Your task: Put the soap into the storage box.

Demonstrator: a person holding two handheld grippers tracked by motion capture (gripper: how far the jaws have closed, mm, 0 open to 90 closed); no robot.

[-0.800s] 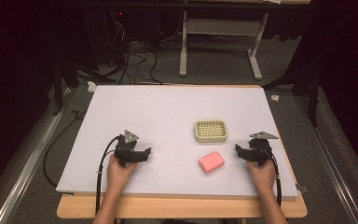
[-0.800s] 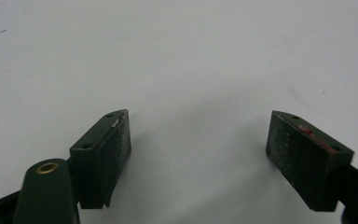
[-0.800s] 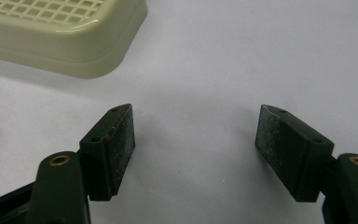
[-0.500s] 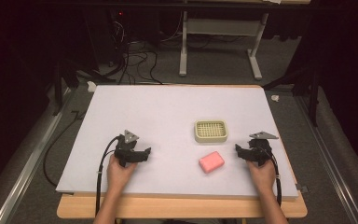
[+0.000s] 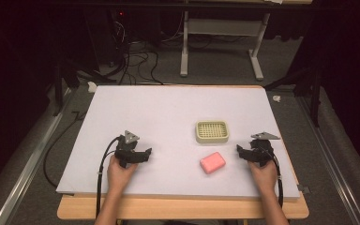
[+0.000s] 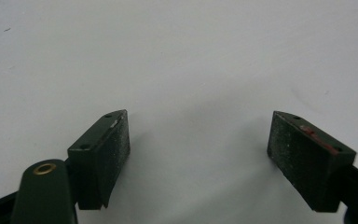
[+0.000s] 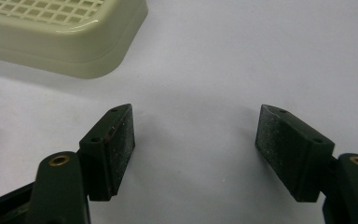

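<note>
Left hand-held gripper (image 5: pixel 136 154) rests low over the white surface (image 5: pixel 168 112) near its front-left part, gripped from behind by the person's left hand (image 5: pixel 120 169), whose forearm comes in from the near edge and runs almost straight up the high view. The grey three-cornered plate sits on top and the black cable trails back along the wrist. Its jaws point to the right, toward the middle of the surface; in the left gripper view they stand wide apart, released, with bare white surface between the pads.

Right of centre lies the pink soap bar (image 5: pixel 212 162), flat on the surface and a little skewed, touched by nothing. Just behind it, apart from it, sits the cream soap dish (image 5: pixel 212 131) with its slotted grid top; its corner also shows at the upper left of the right gripper view (image 7: pixel 60 32).

Right hand-held gripper (image 5: pixel 242 151) hangs near the right edge, held by the right hand (image 5: pixel 262 171), the forearm slanting up from the lower right. Its jaws point left toward the soap bar, which lies near but clear of them. In the right gripper view (image 7: pixel 193 149) the pads stand apart, released, with nothing between them.
</note>
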